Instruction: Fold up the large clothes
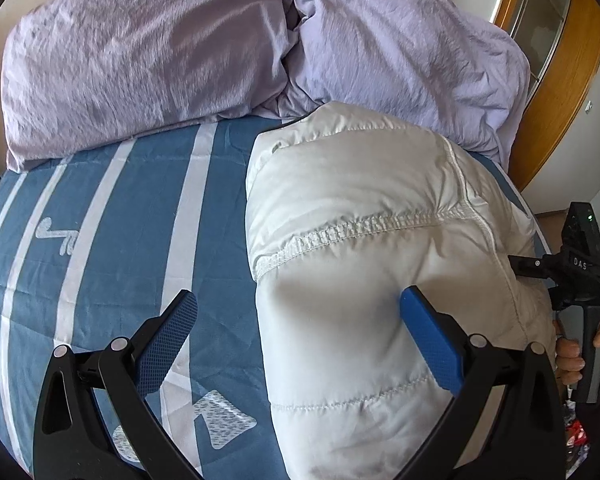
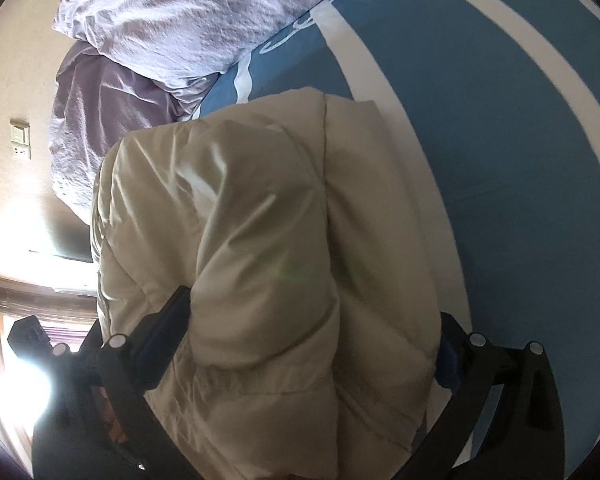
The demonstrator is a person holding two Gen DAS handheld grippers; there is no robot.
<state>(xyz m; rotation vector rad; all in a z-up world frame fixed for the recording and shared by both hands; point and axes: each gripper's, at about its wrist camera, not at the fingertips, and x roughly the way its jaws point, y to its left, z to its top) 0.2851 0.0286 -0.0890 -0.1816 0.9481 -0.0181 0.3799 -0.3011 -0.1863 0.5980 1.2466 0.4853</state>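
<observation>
Right now the white puffer jacket point(image 1: 380, 248) is lying folded on the bed point(image 1: 120, 240), along its right edge. Left tongs point(image 1: 296, 340) are gaping wide, right tongs point(image 2: 312, 344) straddling its bulk; striped sheet lying bare leftward.

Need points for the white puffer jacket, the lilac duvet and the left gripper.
white puffer jacket point(image 1: 360, 184), left wrist view, on the upper quilted panel.
lilac duvet point(image 1: 140, 60), left wrist view, on its left mound.
left gripper point(image 1: 300, 322), left wrist view, midway between the blue fingertips, which stand wide apart.
</observation>
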